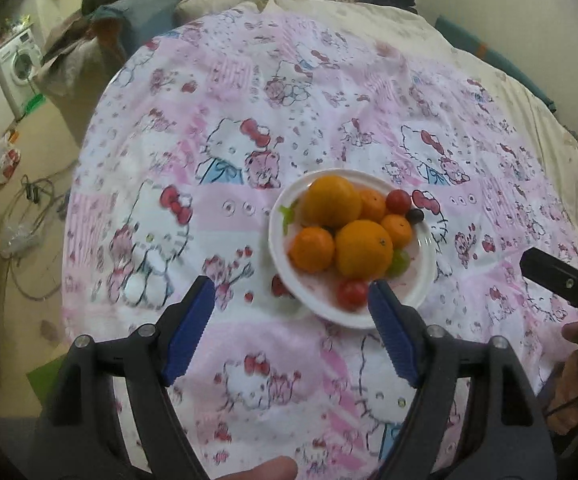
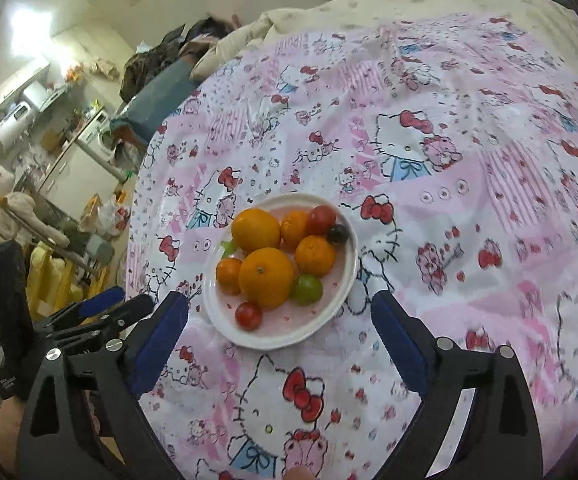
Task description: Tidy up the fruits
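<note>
A white plate [image 1: 425, 280] [image 2: 341, 304] sits on the pink Hello Kitty cloth and holds the fruit. On it are two large oranges [image 1: 363, 254] [image 2: 266, 277], several small tangerines [image 1: 312, 249] [image 2: 315, 255], two red tomatoes [image 1: 352, 294] [image 2: 248, 315], a green grape [image 1: 399, 262] [image 2: 307, 289] and a dark grape [image 1: 414, 215] [image 2: 337, 233]. My left gripper [image 1: 289, 300] is open and empty, just short of the plate's near rim. My right gripper [image 2: 279, 312] is open and empty above the plate's near edge.
The cloth [image 1: 249, 120] covers a bed with a cream blanket [image 1: 369, 12] behind. The bed's left edge drops to a floor with cables [image 1: 29, 200], bags and a washing machine [image 1: 17, 68]. The other gripper shows at the right edge [image 1: 561, 280] and at the left [image 2: 97, 312].
</note>
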Action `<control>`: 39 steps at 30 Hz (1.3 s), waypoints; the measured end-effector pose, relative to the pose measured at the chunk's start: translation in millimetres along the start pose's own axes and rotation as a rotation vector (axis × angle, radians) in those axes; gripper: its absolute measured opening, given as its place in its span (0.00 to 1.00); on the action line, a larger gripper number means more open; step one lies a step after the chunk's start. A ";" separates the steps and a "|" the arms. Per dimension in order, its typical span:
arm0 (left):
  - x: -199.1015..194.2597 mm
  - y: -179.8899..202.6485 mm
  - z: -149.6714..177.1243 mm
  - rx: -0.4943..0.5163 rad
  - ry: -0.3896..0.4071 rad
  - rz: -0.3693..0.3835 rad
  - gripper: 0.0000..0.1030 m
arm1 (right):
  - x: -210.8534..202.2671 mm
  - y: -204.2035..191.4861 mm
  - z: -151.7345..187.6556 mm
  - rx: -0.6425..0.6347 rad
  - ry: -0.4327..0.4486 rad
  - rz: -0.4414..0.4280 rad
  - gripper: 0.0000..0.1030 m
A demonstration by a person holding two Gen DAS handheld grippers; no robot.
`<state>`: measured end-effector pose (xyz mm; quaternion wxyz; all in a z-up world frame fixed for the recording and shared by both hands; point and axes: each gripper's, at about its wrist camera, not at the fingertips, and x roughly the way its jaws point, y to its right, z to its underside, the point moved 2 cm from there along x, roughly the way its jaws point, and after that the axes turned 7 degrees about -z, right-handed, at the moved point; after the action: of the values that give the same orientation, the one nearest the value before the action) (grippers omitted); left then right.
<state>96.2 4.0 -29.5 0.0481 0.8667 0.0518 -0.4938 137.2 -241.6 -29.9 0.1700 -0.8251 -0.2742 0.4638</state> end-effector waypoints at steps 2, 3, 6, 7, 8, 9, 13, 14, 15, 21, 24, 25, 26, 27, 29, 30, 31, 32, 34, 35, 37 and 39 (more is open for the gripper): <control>-1.7 -8.4 8.8 -0.032 -0.039 0.045 0.88 | -6.5 -5.1 8.1 -0.028 0.018 0.045 0.93; -2.9 -12.2 12.8 -0.047 -0.051 0.054 0.88 | -8.4 -8.2 10.6 -0.041 0.022 0.051 0.93; -15.4 -19.2 22.3 -0.058 -0.024 0.045 0.88 | -15.0 -18.9 18.0 -0.085 0.050 0.066 0.94; -19.7 -19.1 23.8 -0.056 -0.009 0.040 0.89 | -17.0 -22.0 20.5 -0.096 0.061 0.075 0.95; -24.3 -19.5 25.3 -0.055 0.010 0.035 0.93 | -19.0 -25.5 23.5 -0.105 0.073 0.079 0.96; -29.6 -20.1 26.5 -0.056 0.034 0.032 0.96 | -20.3 -27.7 25.5 -0.109 0.081 0.078 0.99; -44.3 -24.5 28.5 -0.067 0.111 0.019 1.00 | -23.7 -36.4 36.0 -0.128 0.122 0.092 1.00; -46.2 -24.8 28.8 -0.064 0.122 0.011 1.00 | -24.7 -36.9 39.4 -0.126 0.130 0.102 1.00; -47.3 -24.6 29.3 -0.056 0.134 -0.002 1.00 | -25.0 -37.3 41.6 -0.124 0.134 0.106 1.00; -50.5 -15.9 28.0 -0.014 0.211 -0.058 1.00 | -27.1 -44.3 47.9 -0.152 0.179 0.143 1.00; -44.9 -11.1 27.4 0.011 0.200 -0.096 1.00 | -25.2 -47.0 46.7 -0.183 0.200 0.154 1.00; -44.1 -10.6 27.6 0.008 0.193 -0.094 1.00 | -25.0 -46.7 46.6 -0.185 0.210 0.156 1.00; -44.0 -11.3 28.0 0.000 0.191 -0.087 1.00 | -24.0 -45.5 46.1 -0.184 0.209 0.161 1.00; -44.5 -12.1 27.6 -0.008 0.193 -0.077 1.00 | -22.9 -44.6 45.7 -0.183 0.206 0.165 1.00; -45.6 -11.4 27.8 -0.004 0.201 -0.075 1.00 | -21.2 -42.9 44.4 -0.179 0.205 0.172 1.00; -45.6 -9.9 28.2 0.004 0.206 -0.079 1.00 | -20.9 -42.6 43.8 -0.177 0.206 0.171 1.00; -45.3 -8.9 28.5 0.010 0.206 -0.079 1.00 | -20.2 -42.5 43.5 -0.175 0.206 0.167 1.00; -45.2 -8.1 28.7 0.013 0.205 -0.078 1.00 | -19.7 -42.5 43.1 -0.173 0.206 0.164 1.00; -44.3 -7.2 29.8 0.013 0.197 -0.067 1.00 | -18.6 -42.7 42.5 -0.171 0.205 0.162 1.00; -44.2 -7.3 29.9 0.010 0.194 -0.062 1.00 | -18.7 -42.8 42.6 -0.174 0.206 0.163 1.00; -44.4 -7.1 29.7 0.006 0.190 -0.048 1.00 | -17.9 -42.8 42.4 -0.175 0.204 0.159 1.00; -46.2 -6.6 29.4 0.005 0.194 -0.044 1.00 | -15.4 -42.8 42.7 -0.177 0.197 0.162 1.00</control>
<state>46.8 4.6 -4.9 0.0302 0.9092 0.0739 -0.4086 81.5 -216.0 -18.5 0.0847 -0.8978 -0.2287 0.3668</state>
